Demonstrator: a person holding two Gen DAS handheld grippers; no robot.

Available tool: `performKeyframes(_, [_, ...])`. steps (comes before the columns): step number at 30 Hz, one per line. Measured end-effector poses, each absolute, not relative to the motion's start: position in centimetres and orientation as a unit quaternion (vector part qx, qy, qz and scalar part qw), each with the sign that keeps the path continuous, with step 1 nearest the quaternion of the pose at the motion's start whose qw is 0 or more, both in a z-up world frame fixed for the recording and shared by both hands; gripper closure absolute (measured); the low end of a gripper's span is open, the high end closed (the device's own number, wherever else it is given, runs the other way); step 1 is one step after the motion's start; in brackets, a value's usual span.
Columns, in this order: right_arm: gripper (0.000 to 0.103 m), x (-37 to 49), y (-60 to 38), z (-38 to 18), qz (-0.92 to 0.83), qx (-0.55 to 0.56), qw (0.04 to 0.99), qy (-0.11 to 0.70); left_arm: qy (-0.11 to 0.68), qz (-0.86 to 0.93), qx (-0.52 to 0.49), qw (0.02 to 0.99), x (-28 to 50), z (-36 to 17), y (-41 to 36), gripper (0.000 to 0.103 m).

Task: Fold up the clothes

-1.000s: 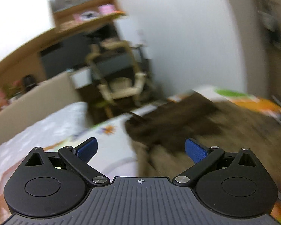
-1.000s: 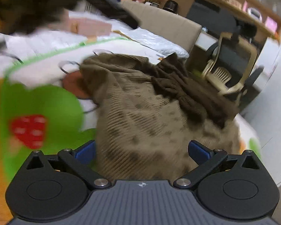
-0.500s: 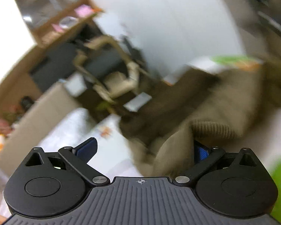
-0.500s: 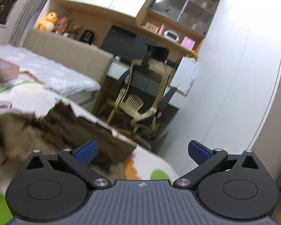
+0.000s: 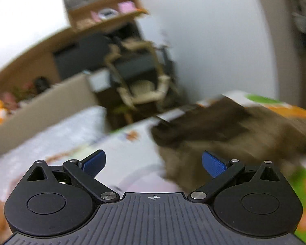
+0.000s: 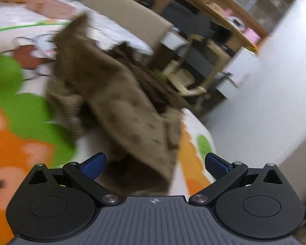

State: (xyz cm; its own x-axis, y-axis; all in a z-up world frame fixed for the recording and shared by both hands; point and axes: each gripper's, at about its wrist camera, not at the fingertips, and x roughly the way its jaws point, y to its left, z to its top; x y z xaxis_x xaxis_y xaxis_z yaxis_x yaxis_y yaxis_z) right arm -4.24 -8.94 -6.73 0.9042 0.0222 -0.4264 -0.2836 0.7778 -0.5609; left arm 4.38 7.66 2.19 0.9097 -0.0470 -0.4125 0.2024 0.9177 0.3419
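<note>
Blurring badly: my left gripper [image 5: 153, 162] and right gripper [image 6: 155, 163] both gape empty, brown spotted sweater [image 6: 120, 102] smeared ahead, its edges indistinct.

no readable txt, labels, brands or nos. anywhere, both views blurred

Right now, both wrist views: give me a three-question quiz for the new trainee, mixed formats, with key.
1. True or false: the left gripper is clamped on the brown sweater.
2. The sweater lies on: A) the chair B) the cartoon-print bedspread C) the floor
3. Fill in: the right gripper's jaws are ____.

Key: 1 false, it is open and holds nothing; 2 B; 3 open.
</note>
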Motion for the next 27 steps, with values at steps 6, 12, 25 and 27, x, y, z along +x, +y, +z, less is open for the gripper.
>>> performKeyframes(6, [0.0, -1.5, -11.4, -2.7, -0.001, -0.186, 0.97, 0.158, 0.227, -0.115, 0.282, 0.925, 3.5, -3.2, 4.0, 0.0])
performKeyframes(12, [0.0, -1.8, -11.3, -2.2, 0.002, -0.18, 0.973, 0.143, 0.199, -0.043, 0.324, 0.924, 8.0, -4.5, 3.8, 0.0])
performKeyframes(25, [0.0, -0.3, -9.9, -1.3, 0.025, -0.181, 0.975, 0.128, 0.091, 0.016, 0.176, 0.98, 4.2, 6.7, 8.3, 0.0])
performKeyframes(27, [0.0, 0.8, -9.4, -0.7, 0.026, -0.17, 0.978, 0.121, 0.112, -0.046, 0.21, 0.97, 3.5, 4.8, 5.6, 0.0])
